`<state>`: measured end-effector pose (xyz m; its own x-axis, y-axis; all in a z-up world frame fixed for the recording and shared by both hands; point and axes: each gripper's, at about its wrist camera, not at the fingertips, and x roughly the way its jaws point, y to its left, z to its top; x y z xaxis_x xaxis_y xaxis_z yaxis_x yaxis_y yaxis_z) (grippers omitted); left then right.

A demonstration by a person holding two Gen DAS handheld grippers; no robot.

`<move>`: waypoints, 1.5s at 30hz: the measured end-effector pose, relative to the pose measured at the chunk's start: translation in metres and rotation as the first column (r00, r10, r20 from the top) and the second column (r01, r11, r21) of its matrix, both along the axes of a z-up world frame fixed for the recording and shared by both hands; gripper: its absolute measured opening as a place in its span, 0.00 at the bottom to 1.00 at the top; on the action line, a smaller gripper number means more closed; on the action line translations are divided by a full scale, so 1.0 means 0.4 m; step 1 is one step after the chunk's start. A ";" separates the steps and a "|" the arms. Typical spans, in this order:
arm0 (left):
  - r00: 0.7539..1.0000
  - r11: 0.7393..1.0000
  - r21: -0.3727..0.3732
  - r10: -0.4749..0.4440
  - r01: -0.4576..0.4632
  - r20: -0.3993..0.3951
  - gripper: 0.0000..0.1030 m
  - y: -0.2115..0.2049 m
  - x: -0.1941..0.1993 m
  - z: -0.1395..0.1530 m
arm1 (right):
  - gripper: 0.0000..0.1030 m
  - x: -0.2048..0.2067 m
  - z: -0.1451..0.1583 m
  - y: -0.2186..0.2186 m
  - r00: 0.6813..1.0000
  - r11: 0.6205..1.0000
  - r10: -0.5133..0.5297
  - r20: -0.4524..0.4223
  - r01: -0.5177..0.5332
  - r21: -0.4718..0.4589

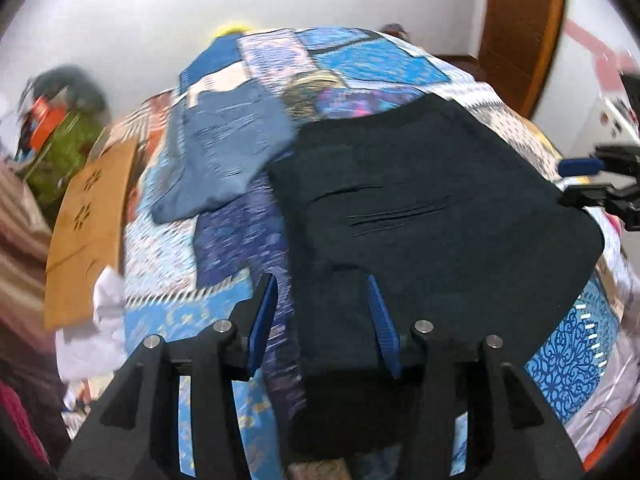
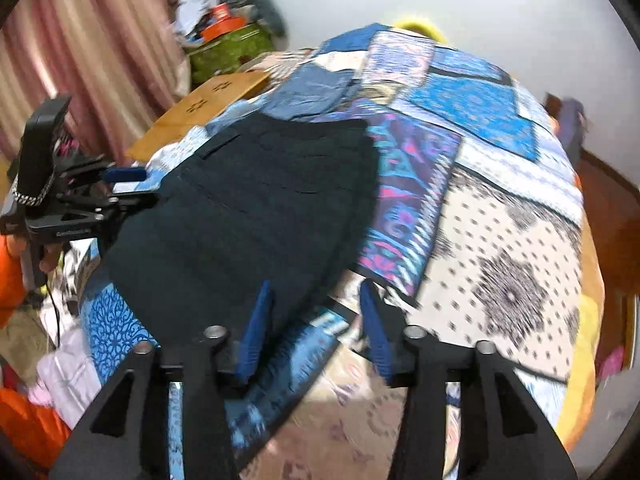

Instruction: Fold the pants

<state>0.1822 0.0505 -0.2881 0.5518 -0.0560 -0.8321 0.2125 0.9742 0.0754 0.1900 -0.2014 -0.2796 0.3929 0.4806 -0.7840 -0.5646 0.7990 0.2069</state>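
Observation:
Dark navy pants (image 1: 420,208) lie flat on a patchwork quilt (image 1: 224,240), folded into a broad panel. My left gripper (image 1: 322,312) hovers over their near left edge, jaws apart, with the cloth's edge lying between the blue pads but not pinched. In the right wrist view the same pants (image 2: 248,208) spread left of centre. My right gripper (image 2: 316,316) stands open over their near right corner, its left pad above the fabric and its right pad over the quilt (image 2: 500,240). Each gripper also shows in the other's view, the right gripper (image 1: 576,182) and the left gripper (image 2: 132,186), both at the pants' sides.
Folded blue jeans (image 1: 224,148) (image 2: 308,92) lie beyond the dark pants. A brown cardboard sheet (image 1: 92,220) (image 2: 208,104) leans at the bed's left edge. A green bag (image 2: 228,48), pink curtain (image 2: 80,40) and white cloth (image 1: 100,320) crowd that side. A wooden door (image 1: 520,20) stands at the right.

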 end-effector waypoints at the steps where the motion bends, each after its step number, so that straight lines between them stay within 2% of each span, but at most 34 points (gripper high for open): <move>1: 1.000 1.000 -0.004 0.030 -0.030 0.006 0.48 0.018 0.000 0.012 | 0.47 0.001 0.006 -0.010 1.000 1.000 -0.021 -0.002 0.021 0.005; 4: 0.994 0.994 0.030 0.100 -0.101 0.039 0.48 0.051 0.008 0.044 | 0.47 0.005 0.029 -0.034 0.996 0.996 -0.086 0.006 0.086 -0.001; 6: 0.991 0.992 0.009 0.125 -0.126 0.046 0.49 0.067 0.017 0.063 | 0.47 0.005 0.046 -0.042 0.994 0.994 -0.107 0.012 0.106 0.025; 7: 0.990 0.991 -0.009 0.130 -0.130 0.045 0.53 0.070 0.022 0.071 | 0.50 0.006 0.052 -0.038 0.994 0.993 -0.110 0.014 0.110 0.037; 8: 0.990 0.991 -0.024 0.130 -0.129 0.045 0.57 0.071 0.026 0.076 | 0.57 0.007 0.059 -0.034 0.994 0.993 -0.112 0.017 0.111 0.050; 10: 0.991 0.991 -0.055 0.124 -0.122 0.045 0.74 0.063 0.035 0.082 | 0.65 0.007 0.064 -0.017 0.993 0.992 -0.114 0.033 0.112 0.062; 12: 0.994 0.991 -0.083 0.106 -0.104 0.025 0.82 0.048 0.048 0.072 | 0.67 0.015 0.059 0.006 0.994 0.993 -0.104 0.044 0.102 0.054; 14: 0.996 0.991 -0.091 0.094 -0.094 -0.001 0.82 0.034 0.061 0.052 | 0.68 0.026 0.044 0.023 0.995 0.995 -0.093 0.030 0.092 0.042; 20: 0.988 0.987 -0.135 0.072 -0.090 -0.134 0.83 0.007 0.116 -0.038 | 0.71 0.078 -0.031 0.056 0.988 0.991 -0.097 -0.120 0.108 0.081; 27: 0.968 0.958 -0.275 0.016 -0.086 -0.249 0.83 0.014 0.156 -0.086 | 0.74 0.116 -0.092 0.068 0.964 0.988 -0.052 -0.260 0.088 0.130; 33: 0.939 0.921 -0.378 -0.045 -0.092 -0.340 0.87 0.026 0.205 -0.126 | 0.75 0.116 -0.089 0.110 0.966 0.987 0.017 -0.259 0.025 0.156; 36: 0.931 0.914 -0.395 -0.064 -0.089 -0.359 0.87 0.019 0.226 -0.128 | 0.75 0.118 -0.089 0.137 0.967 0.989 0.057 -0.248 -0.020 0.148; 39: 0.937 0.918 -0.387 -0.059 -0.084 -0.344 0.81 0.007 0.237 -0.119 | 0.69 0.132 -0.089 0.149 0.965 0.987 0.071 -0.252 -0.031 0.157; 41: 0.945 0.930 -0.363 -0.071 -0.053 -0.319 0.74 -0.009 0.243 -0.107 | 0.55 0.142 -0.089 0.144 0.964 0.987 0.059 -0.259 -0.018 0.159; 45: 0.958 0.948 -0.318 -0.075 -0.017 -0.275 0.64 -0.029 0.241 -0.079 | 0.41 0.161 -0.086 0.120 0.955 0.981 0.046 -0.292 0.012 0.193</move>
